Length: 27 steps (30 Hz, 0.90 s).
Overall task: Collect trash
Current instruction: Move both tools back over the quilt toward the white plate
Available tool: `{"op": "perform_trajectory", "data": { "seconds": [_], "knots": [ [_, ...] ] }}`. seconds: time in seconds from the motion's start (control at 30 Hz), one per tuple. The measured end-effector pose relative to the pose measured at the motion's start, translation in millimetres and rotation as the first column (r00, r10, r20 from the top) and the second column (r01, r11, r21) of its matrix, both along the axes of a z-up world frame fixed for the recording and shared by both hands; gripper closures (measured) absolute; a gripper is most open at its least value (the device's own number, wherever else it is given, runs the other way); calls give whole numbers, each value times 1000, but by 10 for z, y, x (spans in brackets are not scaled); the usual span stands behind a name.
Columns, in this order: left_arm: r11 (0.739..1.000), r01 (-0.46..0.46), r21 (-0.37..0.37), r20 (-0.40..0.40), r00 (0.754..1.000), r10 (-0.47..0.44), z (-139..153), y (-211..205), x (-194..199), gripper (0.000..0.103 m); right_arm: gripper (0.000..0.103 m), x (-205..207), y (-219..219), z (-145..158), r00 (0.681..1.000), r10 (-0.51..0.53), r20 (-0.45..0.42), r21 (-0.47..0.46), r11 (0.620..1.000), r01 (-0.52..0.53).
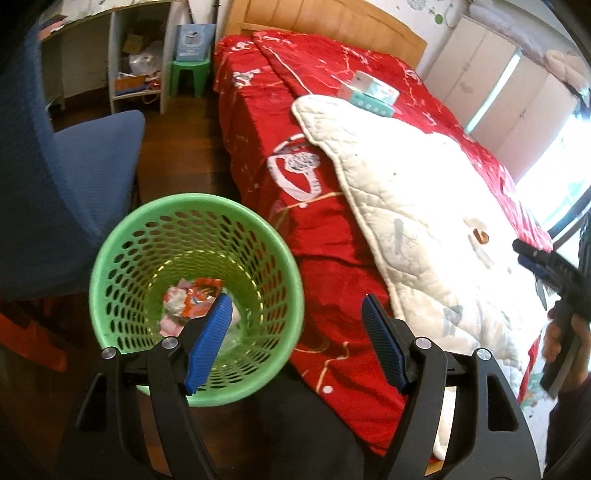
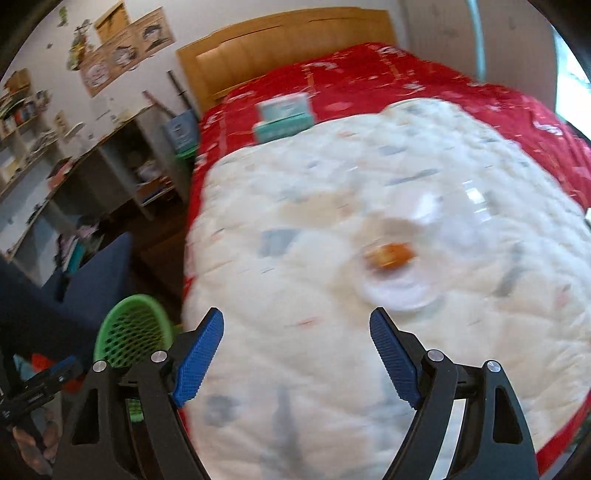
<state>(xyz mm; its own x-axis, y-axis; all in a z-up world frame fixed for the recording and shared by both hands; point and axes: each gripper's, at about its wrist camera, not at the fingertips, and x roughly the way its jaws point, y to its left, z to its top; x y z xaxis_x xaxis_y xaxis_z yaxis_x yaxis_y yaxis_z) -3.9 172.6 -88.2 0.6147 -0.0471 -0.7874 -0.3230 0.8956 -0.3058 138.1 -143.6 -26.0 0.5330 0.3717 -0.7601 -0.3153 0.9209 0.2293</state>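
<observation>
A green mesh bin [image 1: 122, 254] stands on the floor beside the bed, with crumpled wrappers [image 1: 188, 301] at its bottom. My left gripper [image 1: 295, 317] hangs open above its right rim, nothing between the blue pads. On the white quilt [image 1: 424, 229] lies a small orange scrap [image 1: 480, 236]. In the right wrist view that orange scrap [image 2: 389, 254] is blurred, on a clear plastic wrapper [image 2: 402, 291]. My right gripper [image 2: 297, 328] is open and empty over the quilt [image 2: 295, 258], short of the scrap. The bin [image 2: 129, 332] shows at lower left.
A red bedspread [image 1: 295, 110] covers the bed, with a teal tissue box [image 1: 373, 92] near the wooden headboard [image 1: 314, 18]. A blue chair [image 1: 74, 166] stands left of the bin. Shelves [image 1: 136, 62] and a green stool [image 1: 186, 75] line the far wall. A hand holds the other gripper [image 1: 554, 273].
</observation>
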Motion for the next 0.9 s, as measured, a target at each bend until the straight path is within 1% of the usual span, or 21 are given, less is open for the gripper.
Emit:
{"op": "perform_trajectory", "data": {
  "seconds": [0.2,0.3,0.4,0.6,0.77,0.9],
  "knots": [
    [999,47,4,-5,999,-47,-7,-221,197,31,25,390,-512,67,997,-61,38,-83,995,64],
    [997,81,11,1,997,-81,18,-379,349,31,25,598,-752,27,996,-74,40,-119,990,78],
    [994,107,11,4,994,-107,30,-487,475,31,25,765,-888,-65,996,-78,36,-147,986,83],
    [987,162,12,9,987,-162,57,-740,787,31,25,1078,-997,-289,999,-39,15,-186,982,41],
    [978,207,22,16,978,-208,84,-927,1005,31,25,1296,-998,-430,1000,1,1,-197,980,-1],
    [970,244,17,21,969,-244,93,-1068,1179,31,26,1427,-956,-504,999,34,0,-225,974,-33]
  ]
}}
